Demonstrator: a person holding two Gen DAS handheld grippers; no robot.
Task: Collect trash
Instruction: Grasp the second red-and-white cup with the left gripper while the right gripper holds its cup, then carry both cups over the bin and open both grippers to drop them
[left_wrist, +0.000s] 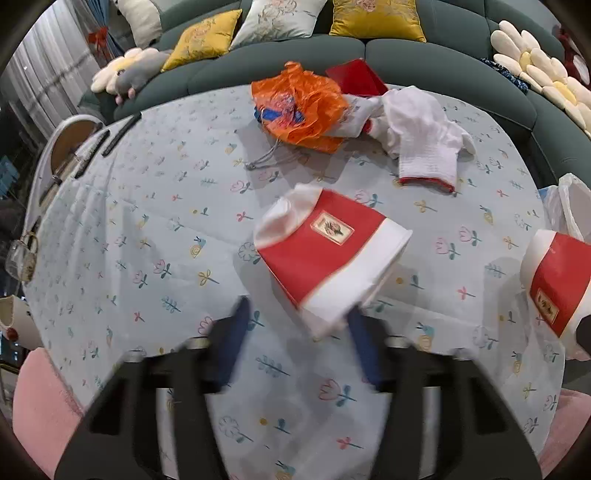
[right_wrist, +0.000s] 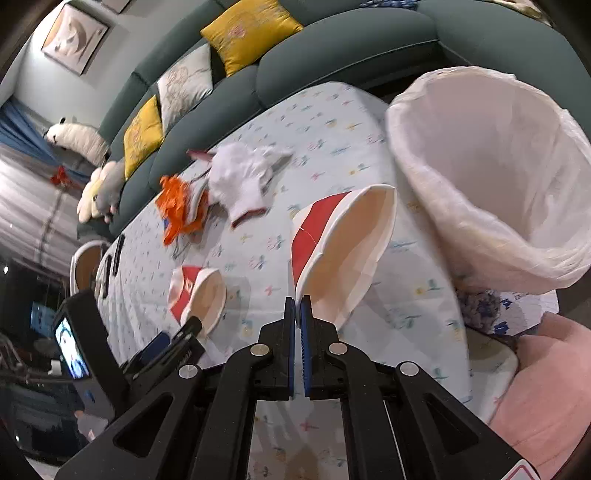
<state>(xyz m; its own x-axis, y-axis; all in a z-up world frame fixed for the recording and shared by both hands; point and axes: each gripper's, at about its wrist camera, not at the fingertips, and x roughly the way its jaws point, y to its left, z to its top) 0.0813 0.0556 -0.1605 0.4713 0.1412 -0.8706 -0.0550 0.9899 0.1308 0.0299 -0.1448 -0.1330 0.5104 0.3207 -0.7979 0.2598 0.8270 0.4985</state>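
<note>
A red and white paper cup (left_wrist: 328, 251) lies on its side on the flowered tablecloth (left_wrist: 147, 240), just ahead of my open left gripper (left_wrist: 295, 317); its rim is close to the right finger. My right gripper (right_wrist: 298, 306) is shut on the rim of a second red and white paper cup (right_wrist: 340, 251) and holds it tilted near a bin lined with a white bag (right_wrist: 491, 177). That cup also shows at the right edge of the left wrist view (left_wrist: 557, 280). An orange plastic bag (left_wrist: 299, 107) and a white glove (left_wrist: 421, 133) lie farther back.
A green sofa (left_wrist: 280, 62) with yellow and white cushions curves behind the table. Dark remotes (left_wrist: 107, 144) lie at the table's left edge by a round chair. A red card (left_wrist: 356, 75) lies behind the orange bag. Pink seats sit at the near corners.
</note>
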